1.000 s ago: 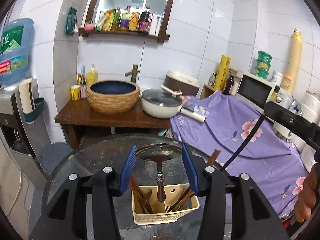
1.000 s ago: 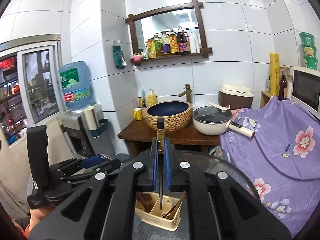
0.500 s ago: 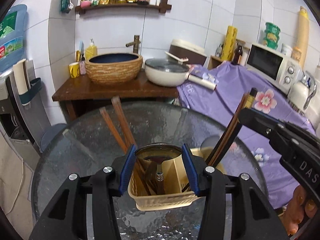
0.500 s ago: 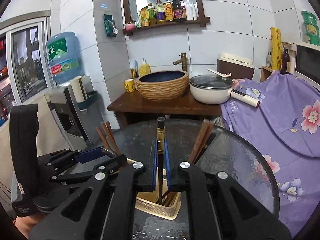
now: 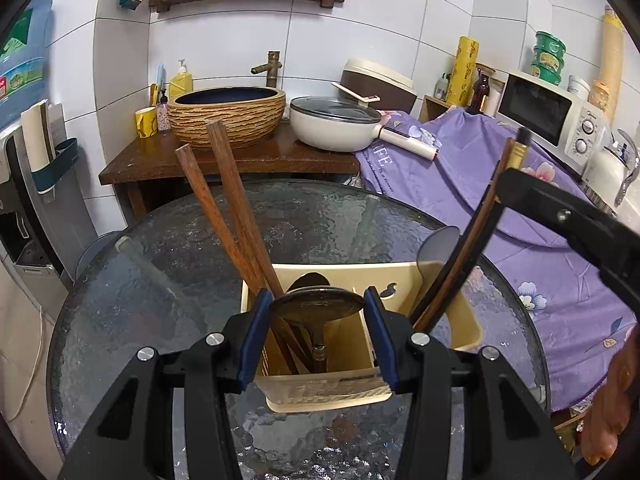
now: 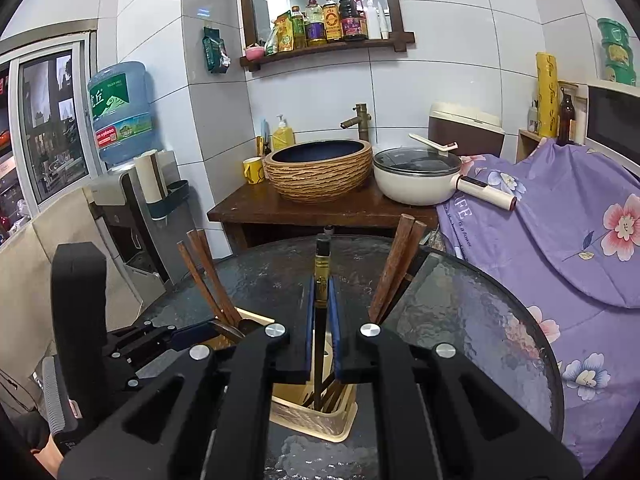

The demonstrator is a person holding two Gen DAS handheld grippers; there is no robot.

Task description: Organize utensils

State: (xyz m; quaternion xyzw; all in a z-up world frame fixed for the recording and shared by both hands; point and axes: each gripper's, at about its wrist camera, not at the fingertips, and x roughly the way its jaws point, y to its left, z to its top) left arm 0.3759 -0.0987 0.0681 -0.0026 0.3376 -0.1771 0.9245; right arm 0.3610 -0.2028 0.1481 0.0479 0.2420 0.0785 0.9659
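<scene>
Left gripper [image 5: 318, 334] is tilted downward over the utensil caddy [image 5: 328, 394], its blue pads clamped on the spoon bowl [image 5: 318, 305]. Right gripper [image 6: 321, 334] is held to the caddy's right, jaws nearly closed, pinching an upright dark chopstick [image 6: 321, 276].

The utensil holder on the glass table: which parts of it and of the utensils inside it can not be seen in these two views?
- Utensil holder: in the left wrist view the left tongs cover its front corners; in the right wrist view the right tongs cover most of it.
- Ladle: its handle end is lost in shadow inside the holder.
- Dark chopstick: its lower tip is hidden among other sticks.
- Compartment bottoms: out of sight in both views.
</scene>
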